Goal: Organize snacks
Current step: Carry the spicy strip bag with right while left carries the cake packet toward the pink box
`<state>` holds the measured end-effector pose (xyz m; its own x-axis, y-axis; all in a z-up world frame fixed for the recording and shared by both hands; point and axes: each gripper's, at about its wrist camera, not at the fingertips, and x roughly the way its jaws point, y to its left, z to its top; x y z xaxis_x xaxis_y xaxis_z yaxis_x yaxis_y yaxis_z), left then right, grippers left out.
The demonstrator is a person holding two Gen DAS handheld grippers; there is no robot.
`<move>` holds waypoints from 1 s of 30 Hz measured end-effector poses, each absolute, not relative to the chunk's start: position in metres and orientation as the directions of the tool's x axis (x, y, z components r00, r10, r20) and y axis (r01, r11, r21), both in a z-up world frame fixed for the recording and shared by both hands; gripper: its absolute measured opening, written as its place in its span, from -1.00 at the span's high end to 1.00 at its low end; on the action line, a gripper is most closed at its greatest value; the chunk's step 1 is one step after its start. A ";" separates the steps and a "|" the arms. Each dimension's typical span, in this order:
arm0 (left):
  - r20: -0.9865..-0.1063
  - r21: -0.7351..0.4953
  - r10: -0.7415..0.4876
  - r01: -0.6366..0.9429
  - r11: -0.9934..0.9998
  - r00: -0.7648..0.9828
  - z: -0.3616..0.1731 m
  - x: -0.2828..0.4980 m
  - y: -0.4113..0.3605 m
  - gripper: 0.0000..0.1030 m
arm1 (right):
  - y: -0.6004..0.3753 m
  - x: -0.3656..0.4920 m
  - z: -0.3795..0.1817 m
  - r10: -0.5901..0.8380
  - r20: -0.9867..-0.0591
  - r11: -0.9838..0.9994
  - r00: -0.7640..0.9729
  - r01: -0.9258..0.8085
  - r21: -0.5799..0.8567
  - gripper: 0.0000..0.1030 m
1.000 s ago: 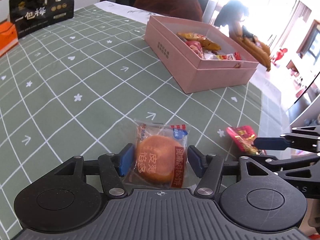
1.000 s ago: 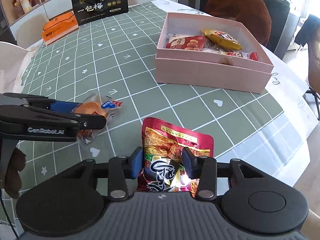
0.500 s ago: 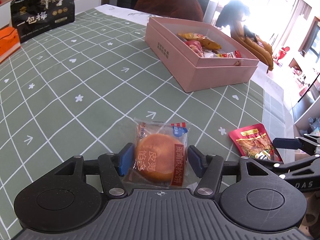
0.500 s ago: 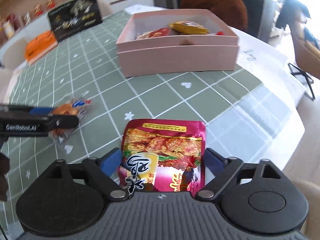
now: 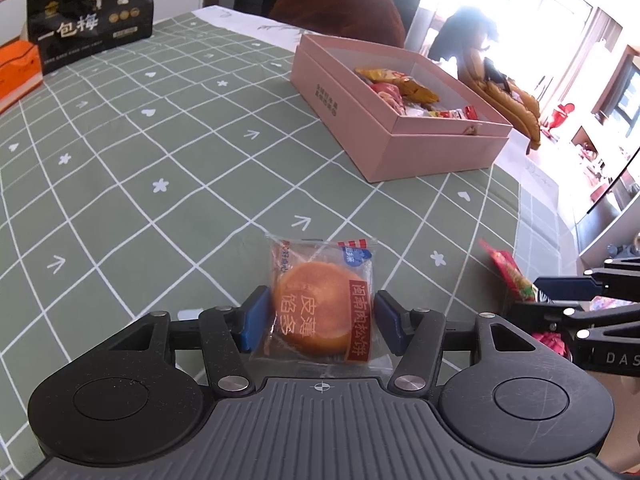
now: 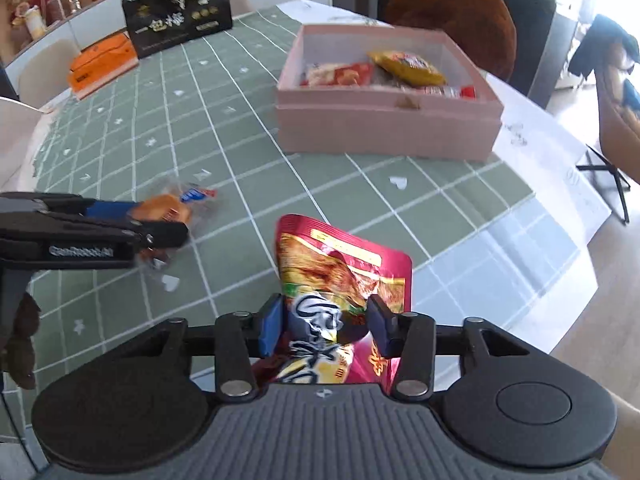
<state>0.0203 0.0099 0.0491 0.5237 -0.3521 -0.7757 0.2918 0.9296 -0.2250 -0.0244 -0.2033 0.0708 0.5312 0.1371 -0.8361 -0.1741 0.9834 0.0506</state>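
Observation:
My left gripper (image 5: pixel 318 322) is shut on a clear-wrapped round orange pastry (image 5: pixel 320 306), held just above the green checked tablecloth. My right gripper (image 6: pixel 325 330) is shut on a red snack pouch (image 6: pixel 344 272), which tilts upward off the table. The open pink box (image 5: pixel 384 136) with several snack packets inside stands further ahead; it also shows in the right wrist view (image 6: pixel 384 128). The left gripper and pastry (image 6: pixel 162 208) show at the left of the right wrist view. The red pouch (image 5: pixel 516 276) and right gripper show at the right edge of the left wrist view.
A black snack bag (image 6: pixel 178 10) and an orange box (image 6: pixel 102 64) stand at the far side of the table. A brown chair (image 6: pixel 460 20) is behind the pink box. The table's edge (image 6: pixel 560 308) runs close on the right.
The right gripper closed on the red pouch and lifted it, tilting it up. The left gripper tightened on the pastry and raised it slightly.

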 end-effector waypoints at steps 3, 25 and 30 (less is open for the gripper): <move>-0.776 -0.228 -0.359 0.301 0.926 0.518 0.049 0.018 0.010 -0.20 | -0.204 -0.026 0.074 0.137 -0.830 0.983 0.540 -0.179 0.046 0.23; -0.777 -0.167 -0.304 0.286 0.944 0.551 0.048 0.011 -0.001 -0.21 | -0.213 -0.033 0.040 0.060 -0.876 0.997 0.479 -0.072 0.029 -1.00; -0.782 -0.184 -0.304 0.264 0.947 0.545 0.050 0.009 0.000 -0.20 | -0.216 -0.032 0.041 0.096 -0.889 0.987 0.448 -0.161 0.025 -0.86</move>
